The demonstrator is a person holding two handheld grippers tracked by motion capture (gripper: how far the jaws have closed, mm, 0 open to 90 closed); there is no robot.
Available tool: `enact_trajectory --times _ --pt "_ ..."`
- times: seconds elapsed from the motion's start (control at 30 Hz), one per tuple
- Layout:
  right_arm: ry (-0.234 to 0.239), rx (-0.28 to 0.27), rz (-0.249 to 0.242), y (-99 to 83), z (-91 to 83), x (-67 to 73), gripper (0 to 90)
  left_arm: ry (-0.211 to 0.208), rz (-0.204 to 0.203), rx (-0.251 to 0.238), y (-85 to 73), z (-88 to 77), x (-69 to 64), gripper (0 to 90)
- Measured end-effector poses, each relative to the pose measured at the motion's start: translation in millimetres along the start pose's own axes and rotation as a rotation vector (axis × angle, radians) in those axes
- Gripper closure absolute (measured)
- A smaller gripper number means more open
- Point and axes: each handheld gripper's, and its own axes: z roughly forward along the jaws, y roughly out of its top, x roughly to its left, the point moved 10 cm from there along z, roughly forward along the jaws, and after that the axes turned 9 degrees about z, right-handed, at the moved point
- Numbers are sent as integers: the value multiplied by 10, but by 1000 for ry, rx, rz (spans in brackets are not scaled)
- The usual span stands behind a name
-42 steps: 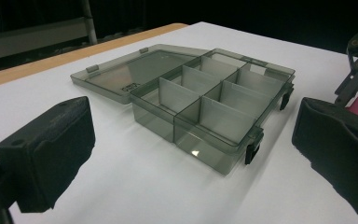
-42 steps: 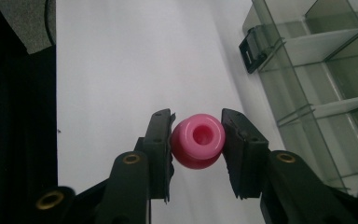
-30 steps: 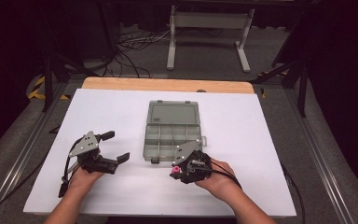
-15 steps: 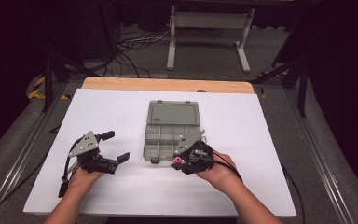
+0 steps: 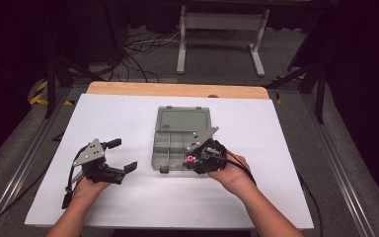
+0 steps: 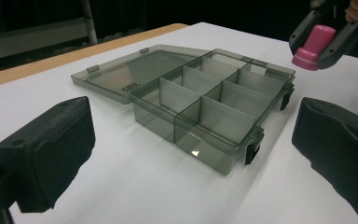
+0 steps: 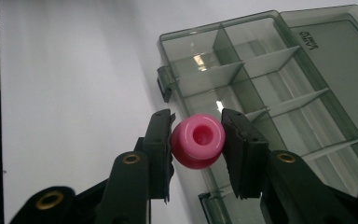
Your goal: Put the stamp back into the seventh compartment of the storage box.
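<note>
Two jaws of the right gripper clamp a pink knob over the open box. Lower it straight into one compartment before releasing; the left gripper waits open beside.

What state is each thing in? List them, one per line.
Organizer box: lid open and lying flat, compartments empty.
Pink cap: clamped in the right gripper, off the table, by the box's near edge.
Right gripper: shut on the cap.
Left gripper: open, holding nothing.
</note>
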Motion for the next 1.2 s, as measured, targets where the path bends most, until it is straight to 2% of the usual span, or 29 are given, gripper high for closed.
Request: enact_trajectory --times 0.27,0.53,1.0,1.2 --pt "-11 2 59 3 39 -180 647 0 1 0 -2 3 1 3" --pt "-24 4 98 11 78 -312 647 0 3 4 -6 7 0 4" --pt "-51 20 156 -17 190 -502 646 4 8 4 -10 4 18 4" --pt "-51 39 161 -41 257 -512 646 6 6 3 -11 3 22 4"
